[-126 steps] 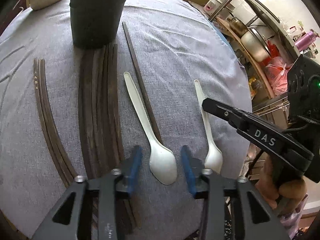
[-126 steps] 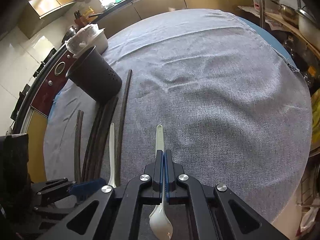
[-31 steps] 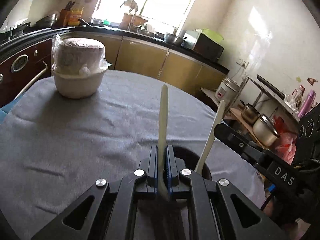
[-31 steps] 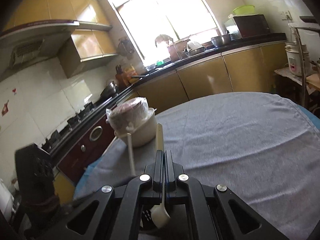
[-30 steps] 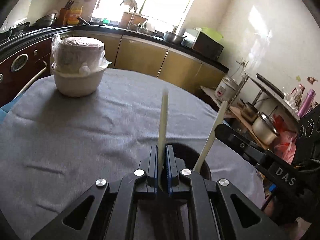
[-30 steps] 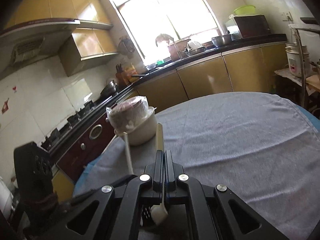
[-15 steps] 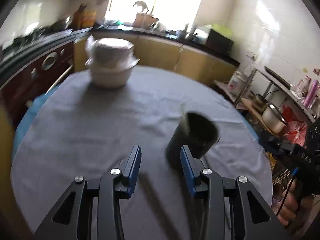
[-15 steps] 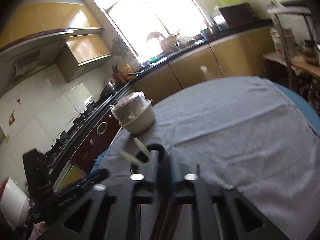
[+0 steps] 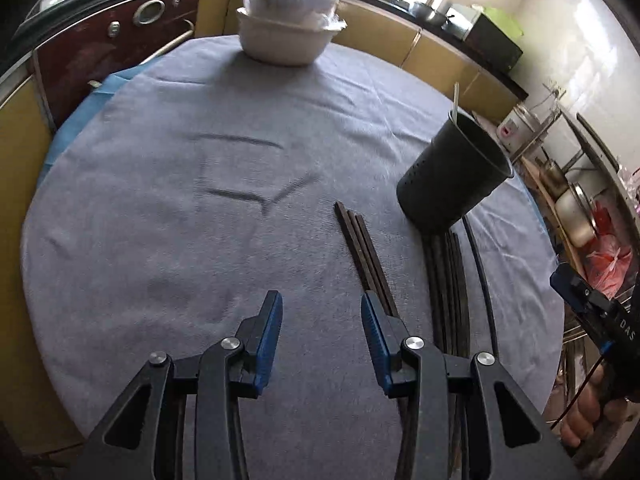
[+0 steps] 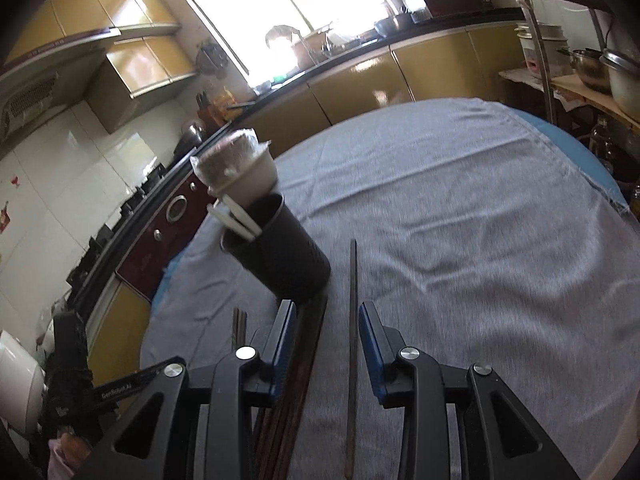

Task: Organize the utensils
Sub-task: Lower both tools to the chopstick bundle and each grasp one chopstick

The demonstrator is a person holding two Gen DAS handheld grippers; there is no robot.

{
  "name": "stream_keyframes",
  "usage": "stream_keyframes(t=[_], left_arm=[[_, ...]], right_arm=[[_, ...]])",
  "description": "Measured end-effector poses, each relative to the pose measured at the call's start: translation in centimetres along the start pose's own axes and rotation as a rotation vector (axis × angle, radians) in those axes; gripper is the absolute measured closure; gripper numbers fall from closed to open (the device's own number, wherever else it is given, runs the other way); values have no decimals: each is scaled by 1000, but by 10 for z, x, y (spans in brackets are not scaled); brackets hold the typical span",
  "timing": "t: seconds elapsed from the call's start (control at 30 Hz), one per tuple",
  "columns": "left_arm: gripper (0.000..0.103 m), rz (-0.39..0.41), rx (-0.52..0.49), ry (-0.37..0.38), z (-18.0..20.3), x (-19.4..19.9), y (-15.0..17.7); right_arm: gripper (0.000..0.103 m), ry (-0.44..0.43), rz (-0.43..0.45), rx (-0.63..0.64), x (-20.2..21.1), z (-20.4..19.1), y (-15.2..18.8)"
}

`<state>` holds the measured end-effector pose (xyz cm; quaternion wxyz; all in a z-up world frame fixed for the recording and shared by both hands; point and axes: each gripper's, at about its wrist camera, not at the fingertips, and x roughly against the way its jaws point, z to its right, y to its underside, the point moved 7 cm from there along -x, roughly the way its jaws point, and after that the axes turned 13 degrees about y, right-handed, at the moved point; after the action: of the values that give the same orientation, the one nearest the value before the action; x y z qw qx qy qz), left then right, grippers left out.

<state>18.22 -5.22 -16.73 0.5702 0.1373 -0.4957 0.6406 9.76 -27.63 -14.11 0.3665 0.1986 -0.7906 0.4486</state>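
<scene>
A black perforated utensil cup [image 9: 452, 184] stands on the grey cloth, also in the right wrist view [image 10: 280, 252]. Two white plastic spoons [image 10: 236, 216] stand in it, handles up; one handle tip [image 9: 456, 98] shows in the left wrist view. Dark chopsticks lie in front of the cup: a small group [image 9: 362, 252], a larger bundle [image 9: 448, 280] and a single one [image 10: 352, 320]. My left gripper [image 9: 320, 320] is open and empty above the cloth, left of the chopsticks. My right gripper [image 10: 326, 328] is open and empty, over the single chopstick and the bundle [image 10: 304, 352].
A white lidded bowl wrapped in plastic [image 9: 288, 24] sits at the far edge of the round table [image 9: 160, 220]. The right gripper's body [image 9: 592, 312] shows at the table's right edge. Kitchen cabinets and a rack with pots [image 9: 576, 208] surround the table.
Both grippers held white spoons upright over the cup a second ago. They have let them go into the cup, opened, and pulled back and up from the cup.
</scene>
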Motion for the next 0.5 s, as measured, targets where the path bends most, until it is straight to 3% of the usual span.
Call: stream_keyframes(t=[0.23,0.5], left_arm=[[61,-62,21,-10,-2,-43,-16],[61,-79,-81,-78,4,-59,-34]], right_arm=[[68,17,-55,13,-19,-1,7],[68,22,-81,-22,-30,12,9]])
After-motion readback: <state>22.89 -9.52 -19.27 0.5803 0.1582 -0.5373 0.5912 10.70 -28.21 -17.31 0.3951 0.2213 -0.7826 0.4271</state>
